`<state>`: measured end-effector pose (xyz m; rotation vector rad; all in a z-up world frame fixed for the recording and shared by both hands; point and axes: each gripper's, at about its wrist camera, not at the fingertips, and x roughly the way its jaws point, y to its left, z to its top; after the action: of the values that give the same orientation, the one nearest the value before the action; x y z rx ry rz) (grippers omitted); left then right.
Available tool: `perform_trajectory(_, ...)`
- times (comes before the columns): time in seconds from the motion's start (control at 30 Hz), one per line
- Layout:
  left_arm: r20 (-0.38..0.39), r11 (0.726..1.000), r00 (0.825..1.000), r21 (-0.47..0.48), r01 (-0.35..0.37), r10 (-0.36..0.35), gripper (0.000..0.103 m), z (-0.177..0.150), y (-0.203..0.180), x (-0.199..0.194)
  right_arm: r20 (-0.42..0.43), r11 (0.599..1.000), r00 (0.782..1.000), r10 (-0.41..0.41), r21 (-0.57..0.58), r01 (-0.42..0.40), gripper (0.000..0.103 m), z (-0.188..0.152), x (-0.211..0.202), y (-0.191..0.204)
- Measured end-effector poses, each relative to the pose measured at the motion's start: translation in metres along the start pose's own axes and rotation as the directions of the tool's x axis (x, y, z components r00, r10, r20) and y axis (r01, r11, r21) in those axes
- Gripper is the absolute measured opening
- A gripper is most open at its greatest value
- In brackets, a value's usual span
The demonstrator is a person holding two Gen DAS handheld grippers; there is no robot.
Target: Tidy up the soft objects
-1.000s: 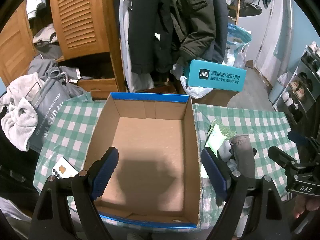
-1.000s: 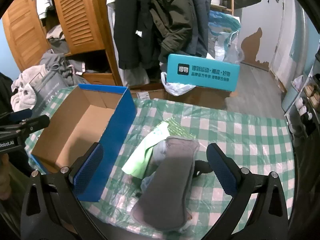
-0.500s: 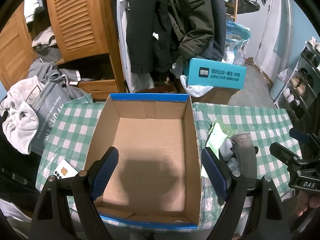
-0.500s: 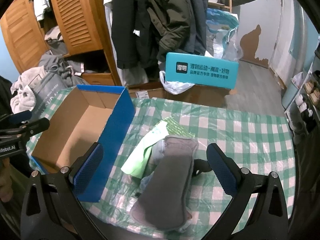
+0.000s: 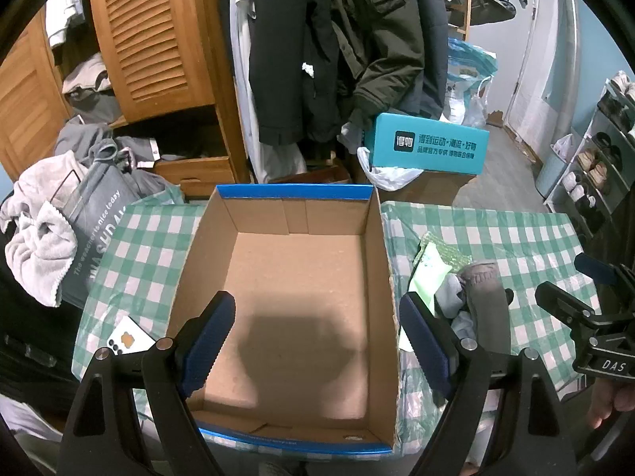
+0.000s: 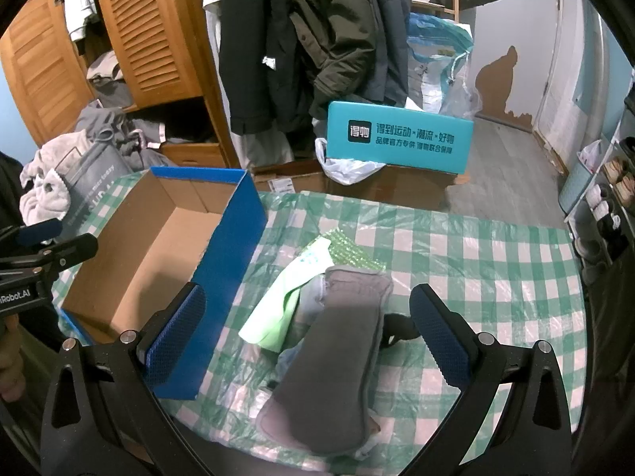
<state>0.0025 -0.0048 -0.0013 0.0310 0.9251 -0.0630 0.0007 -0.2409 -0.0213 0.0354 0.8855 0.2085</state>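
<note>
Right tool (image 6: pixel 313 333) above gray sock (image 6: pixel 329 365)

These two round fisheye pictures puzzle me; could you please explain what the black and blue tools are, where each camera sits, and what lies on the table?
There is no robot: a person holds a hand-held gripper in each hand, with a camera looking along its fingers. The left hand-held gripper hovers open over an empty cardboard box. The right hand-held gripper is open above a pile of soft things: a gray sock, a light green cloth and others. Both sit on the green checked tablecloth. Nothing is held.
</note>
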Motion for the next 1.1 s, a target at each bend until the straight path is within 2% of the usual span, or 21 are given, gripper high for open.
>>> perform_trajectory(1.1, -0.025, 1.0, 1.0, 0.023, 0.0, 0.0, 0.086, 0.0001, -0.0093, 0.0045, -0.01, 1.0, 1.0, -0.001, 0.006, 0.001, 0.102, -0.0037, 0.0022, -0.0011)
